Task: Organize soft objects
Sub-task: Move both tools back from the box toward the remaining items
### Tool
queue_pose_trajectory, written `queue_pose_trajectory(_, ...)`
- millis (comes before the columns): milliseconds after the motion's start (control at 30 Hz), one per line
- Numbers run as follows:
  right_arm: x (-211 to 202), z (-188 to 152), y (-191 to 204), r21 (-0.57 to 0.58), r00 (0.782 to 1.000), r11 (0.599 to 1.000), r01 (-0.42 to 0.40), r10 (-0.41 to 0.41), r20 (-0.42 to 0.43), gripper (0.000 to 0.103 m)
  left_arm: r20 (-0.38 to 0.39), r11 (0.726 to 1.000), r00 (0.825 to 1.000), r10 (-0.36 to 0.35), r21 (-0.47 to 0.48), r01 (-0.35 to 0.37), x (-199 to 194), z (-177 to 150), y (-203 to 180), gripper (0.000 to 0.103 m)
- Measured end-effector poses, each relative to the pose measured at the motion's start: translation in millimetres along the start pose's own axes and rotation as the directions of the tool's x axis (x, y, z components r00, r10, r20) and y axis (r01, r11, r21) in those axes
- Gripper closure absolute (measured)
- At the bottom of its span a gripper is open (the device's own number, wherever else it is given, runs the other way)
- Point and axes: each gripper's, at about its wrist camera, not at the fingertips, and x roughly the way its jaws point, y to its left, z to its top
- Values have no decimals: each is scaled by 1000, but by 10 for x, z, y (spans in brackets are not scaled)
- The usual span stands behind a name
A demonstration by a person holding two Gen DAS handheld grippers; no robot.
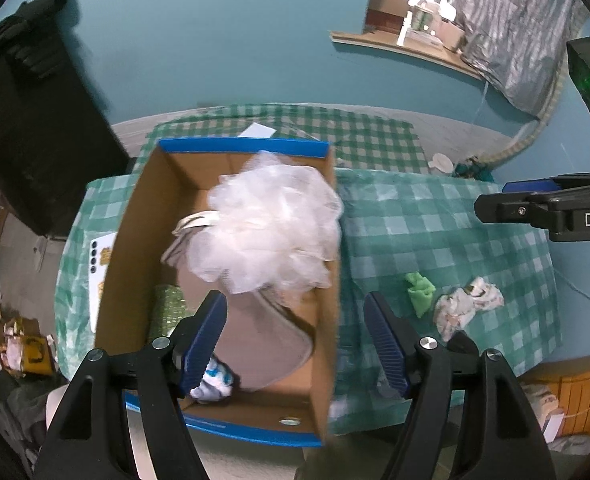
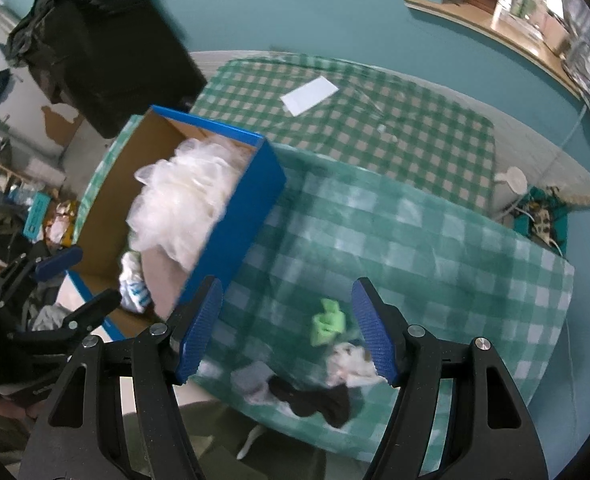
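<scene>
A blue-edged cardboard box [image 1: 231, 146] [image 2: 251, 200] stands on the checked tablecloth. In it lie a white mesh bath pouf [image 1: 273, 222] [image 2: 183, 196], a grey pad [image 1: 263, 344], a green sponge [image 1: 167, 312] and a white-and-blue sock [image 1: 215, 382] [image 2: 135, 286]. My left gripper [image 1: 297, 344] is open and empty above the box's near end. My right gripper [image 2: 287, 326] is open and empty above the cloth, over a green cloth [image 2: 327, 322] [image 1: 419, 292], a white patterned cloth [image 2: 351, 362] [image 1: 467, 304], a black sock [image 2: 315, 398] and a grey item [image 2: 251, 378].
A white card [image 2: 309, 94] lies on the far cloth. A phone [image 1: 99, 280] lies left of the box. A dark covered object [image 1: 35, 120] stands at the left. A wicker basket [image 1: 579, 396] sits low at the right. The table edge [image 2: 335, 452] is near.
</scene>
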Motion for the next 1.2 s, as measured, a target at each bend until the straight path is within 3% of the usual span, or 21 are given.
queue_pose_trajectory(700, -62, -497, -896, 81, 998, 996, 43, -39, -49, 33, -52, 995, 998, -20, 93, 25, 187, -16, -701, 28)
queue_pose_trajectory(1200, 153, -706, -1077, -12, 995, 1000, 4, -6, -101, 33, -138, 999, 990, 2, 48, 5, 422, -266, -916, 28)
